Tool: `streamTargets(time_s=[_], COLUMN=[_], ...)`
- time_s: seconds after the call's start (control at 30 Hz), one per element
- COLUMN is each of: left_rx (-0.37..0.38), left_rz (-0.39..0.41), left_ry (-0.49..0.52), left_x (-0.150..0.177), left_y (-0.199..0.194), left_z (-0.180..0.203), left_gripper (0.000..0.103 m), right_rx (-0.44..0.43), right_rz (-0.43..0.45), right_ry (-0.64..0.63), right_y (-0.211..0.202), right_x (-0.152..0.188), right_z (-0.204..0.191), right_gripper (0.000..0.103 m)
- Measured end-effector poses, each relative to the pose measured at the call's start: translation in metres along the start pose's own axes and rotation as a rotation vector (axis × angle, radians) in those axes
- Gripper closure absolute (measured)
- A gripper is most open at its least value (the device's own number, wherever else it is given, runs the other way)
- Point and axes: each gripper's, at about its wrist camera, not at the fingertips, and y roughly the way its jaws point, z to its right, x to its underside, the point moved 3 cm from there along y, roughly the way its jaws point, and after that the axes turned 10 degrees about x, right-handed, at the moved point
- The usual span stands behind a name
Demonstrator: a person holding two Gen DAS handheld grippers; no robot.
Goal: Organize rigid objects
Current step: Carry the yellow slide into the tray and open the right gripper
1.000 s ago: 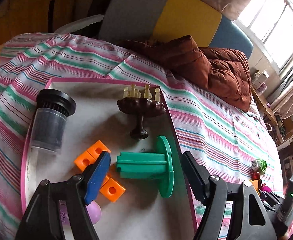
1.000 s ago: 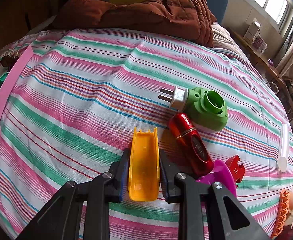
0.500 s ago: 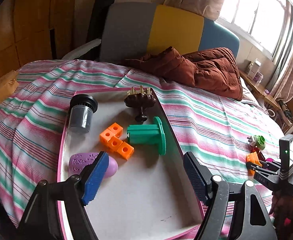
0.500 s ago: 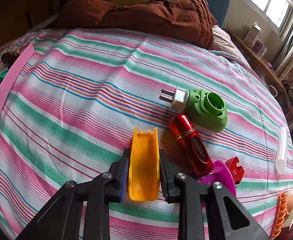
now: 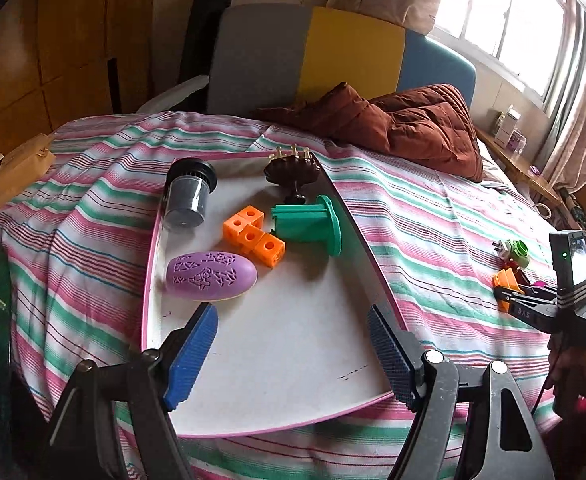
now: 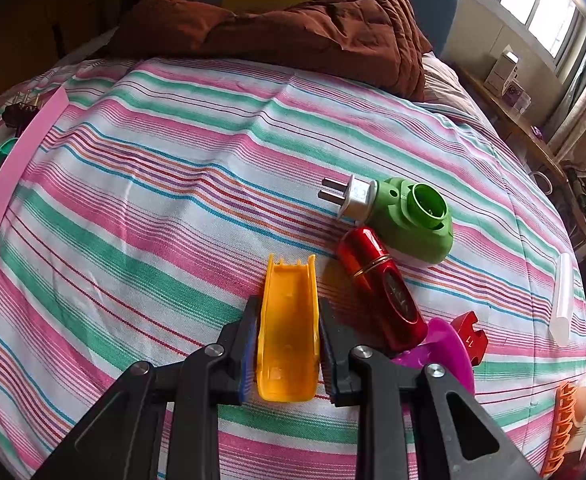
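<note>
A white tray with a pink rim [image 5: 293, 360] lies on the striped bed. It holds a green spool [image 5: 309, 224], orange cubes [image 5: 253, 236], a purple egg-shaped piece [image 5: 211, 276], a dark cylinder [image 5: 187, 196] and a brown stand with pegs [image 5: 293, 170]. My left gripper [image 5: 293, 356] is open and empty above the tray's near end. My right gripper [image 6: 289, 344] is shut on a yellow trough-shaped piece [image 6: 289, 320], just above the bedspread; it also shows in the left wrist view [image 5: 509, 296].
Next to the right gripper lie a red cylinder [image 6: 381, 288], a green plug adapter [image 6: 405, 216], a magenta piece [image 6: 449, 352], a red clip [image 6: 471, 332] and a white tube [image 6: 563, 300]. A brown quilt [image 6: 293, 36] lies at the far side. The tray's pink edge [image 6: 1, 192] is at left.
My left gripper has pulled back and up from the green spool, so the whole tray now shows. The right gripper has held still, gripping the yellow piece.
</note>
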Motion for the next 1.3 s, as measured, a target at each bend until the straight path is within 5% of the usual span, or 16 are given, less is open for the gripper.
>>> streamTargets(time_s=[0.43,0.67,1.1,1.3], left_rx=[-0.006,-0.012,-0.035,-0.049], left_rz=[0.009,0.013,0.024,0.031], left_ry=[-0.020,-0.027,-0.066,-0.081], left_x=[0.010,0.012,0.015,0.014], left_y=[-0.011,-0.015,-0.021,-0.025], left_z=[-0.013,-0.020,-0.038,-0.047], left_gripper=[0.026,0.026,0.026,0.026], right_rx=[0.011,-0.113,-0.392,-0.448], right_rz=[-0.061,-0.079,0.141,0.187], right_ry=[0.037,0.098,-0.048,-0.172], right_y=[-0.015,-0.031,-0.119,-0.144], right_x=[0.010,0.013,-0.015,-0.023], right_z=[-0.013,-0.030,-0.128,-0.179], right_gripper=[0.078,0.078,0.078,0.078])
